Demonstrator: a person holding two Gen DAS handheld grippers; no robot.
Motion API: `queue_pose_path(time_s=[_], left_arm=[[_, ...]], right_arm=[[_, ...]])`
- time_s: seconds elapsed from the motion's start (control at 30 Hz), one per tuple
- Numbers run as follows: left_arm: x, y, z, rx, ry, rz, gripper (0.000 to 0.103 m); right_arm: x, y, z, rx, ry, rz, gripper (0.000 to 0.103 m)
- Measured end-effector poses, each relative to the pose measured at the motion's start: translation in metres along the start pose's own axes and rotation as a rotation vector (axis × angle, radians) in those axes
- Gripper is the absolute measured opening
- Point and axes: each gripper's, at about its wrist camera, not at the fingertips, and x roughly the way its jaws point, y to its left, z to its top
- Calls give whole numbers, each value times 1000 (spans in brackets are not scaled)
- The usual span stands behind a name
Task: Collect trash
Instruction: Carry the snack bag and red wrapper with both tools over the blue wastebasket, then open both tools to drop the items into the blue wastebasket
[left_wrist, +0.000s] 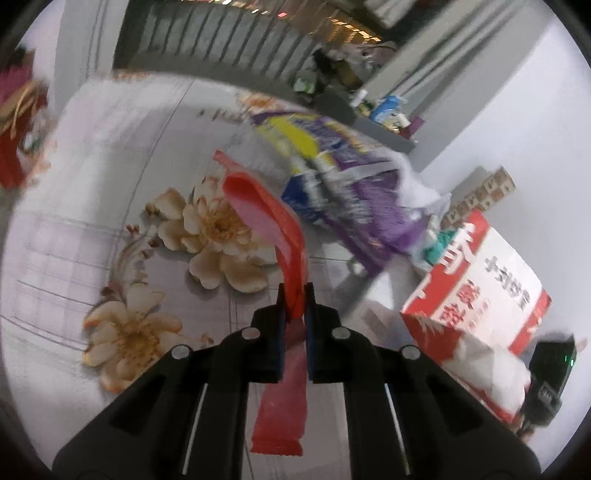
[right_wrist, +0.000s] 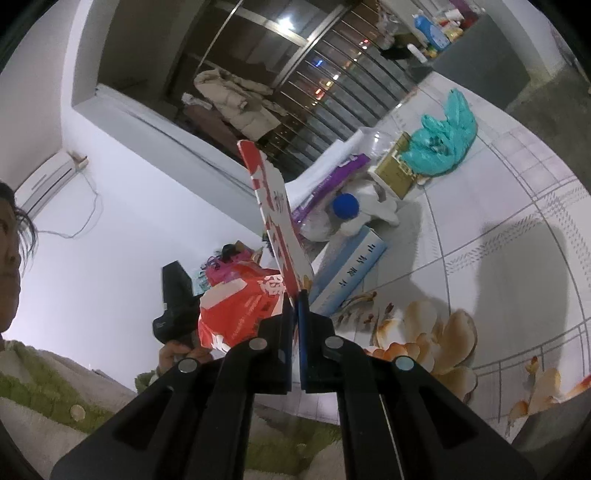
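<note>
My left gripper (left_wrist: 295, 299) is shut on a red plastic wrapper (left_wrist: 269, 210), which curls up past the fingertips and hangs below them above the flowered floor tiles (left_wrist: 92, 240). My right gripper (right_wrist: 294, 301) is shut on the rim of a red-and-white paper bag (right_wrist: 271, 206), holding it up on edge; the bag's red body (right_wrist: 236, 306) sags to the left. The same bag (left_wrist: 491, 288) shows at the right of the left wrist view, next to the other gripper's black body (left_wrist: 550, 373).
A purple and yellow package in clear plastic (left_wrist: 332, 166) lies on the floor. A blue-and-white box (right_wrist: 351, 269), a blue-capped bottle (right_wrist: 345, 206), a gold box (right_wrist: 395, 170) and a teal plastic bag (right_wrist: 443, 136) lie by the wall. A red box (left_wrist: 14, 122) sits far left.
</note>
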Motion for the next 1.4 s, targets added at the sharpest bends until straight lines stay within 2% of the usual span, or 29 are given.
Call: queue_pose_path(time_s=[0.17,0.33,0.4,0.47,0.53,0.57,0.67,0.77,0.87,1.0,1.1,1.17,1.23,1.33,1.4], left_arm=[[-42,-39,-1,139,-74,-47,5],[-69,-104,14,318,-134,-174,5],[-69,-134,17,397,-135,-233,5],[-59,-172,23,462,-101,-295,5],[-45,-213,28,537,-67,-366,5],[-37,-235,29,579,-45,-398,5],[-6,-301,24,696,34,-467,5],[34,-364,10,786,169,-523,5],[87,-421,-11,867,312,-525,5],[167,-481,-53,931,514,-494,5],[233,-510,-80,950,635,-450,5],[268,-522,-98,939,703,-433,5],[303,-533,-112,918,773,-427,5],[346,-548,-127,891,831,-413,5],[365,-559,-136,874,810,-408,9]], right_arm=[[-18,10,-6,-32,-32,-2,3],[-53,16,-9,-51,-121,-39,3],[-73,16,-9,-51,-175,-62,3],[-93,14,-10,-45,-229,-99,3],[-118,9,-14,-30,-299,-167,3],[-125,7,-15,-26,-319,-188,3],[-160,1,-20,-9,-414,-332,3],[-188,-9,-21,22,-484,-482,3],[-211,-29,-20,88,-539,-610,3],[-227,-62,-14,160,-558,-765,3],[-237,-94,-7,236,-574,-845,3],[-242,-120,1,289,-579,-927,3],[-251,-142,1,336,-591,-973,3],[-255,-179,11,399,-600,-1035,3],[-256,-201,14,419,-591,-1067,4]])
